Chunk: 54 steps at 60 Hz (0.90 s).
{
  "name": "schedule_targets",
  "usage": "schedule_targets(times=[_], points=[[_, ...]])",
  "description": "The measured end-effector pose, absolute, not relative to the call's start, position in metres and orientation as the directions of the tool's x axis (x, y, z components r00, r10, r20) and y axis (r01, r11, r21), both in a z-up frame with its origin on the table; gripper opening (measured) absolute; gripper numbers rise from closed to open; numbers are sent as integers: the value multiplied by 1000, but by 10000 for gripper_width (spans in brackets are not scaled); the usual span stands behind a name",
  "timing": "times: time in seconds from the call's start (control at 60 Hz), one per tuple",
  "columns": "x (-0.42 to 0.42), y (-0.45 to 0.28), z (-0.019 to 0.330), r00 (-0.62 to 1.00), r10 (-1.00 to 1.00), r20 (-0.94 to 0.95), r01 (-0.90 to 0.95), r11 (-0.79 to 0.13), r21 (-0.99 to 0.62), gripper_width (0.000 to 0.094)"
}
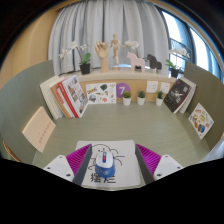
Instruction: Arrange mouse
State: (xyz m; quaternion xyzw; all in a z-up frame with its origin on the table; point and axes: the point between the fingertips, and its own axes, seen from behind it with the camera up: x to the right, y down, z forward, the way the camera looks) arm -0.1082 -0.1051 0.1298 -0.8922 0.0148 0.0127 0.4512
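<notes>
Mouse stands between my fingers, white, on a pale mat printed with dark drawings; its near end is cut off behind my gripper, so I cannot tell its full outline. My fingers are apart, one magenta pad just left of the mouse and the other just right of it, and whether either pad touches the mouse I cannot tell. The mat's print is too small to read, and its near edge is hidden by my fingers.

Beyond the mouse lies bare green table, with nothing between the mouse and the far rim. Books stand upright well beyond the mouse and to its left, and a card leans nearer on that side. Straight beyond the mouse a row of small picture cards lines a pale shelf, where a wooden figure and a potted plant stand. To the right of the mouse, more cards lean at the table's rim. Curtains hang behind the shelf; their folds are hard to make out.
</notes>
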Motion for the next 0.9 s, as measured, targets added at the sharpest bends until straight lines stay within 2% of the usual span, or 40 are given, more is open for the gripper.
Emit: schedule_targets(times=[0.117,0.217,0.383,0.45,0.617,0.9], points=[[-73,-134,194,999,-24,-25,-34,-541,-840,870],[-38,-168,234,999,-31,-8,-23,-519,-854,866],[15,-234,275,997,-63,-47,-72,-505,-860,867],[38,-256,290,997,-72,-42,-72,-473,-878,852],[71,-302,301,998,-59,4,-22,-446,-895,848],[94,-350,285,999,-36,-13,-29,-482,-876,848]])
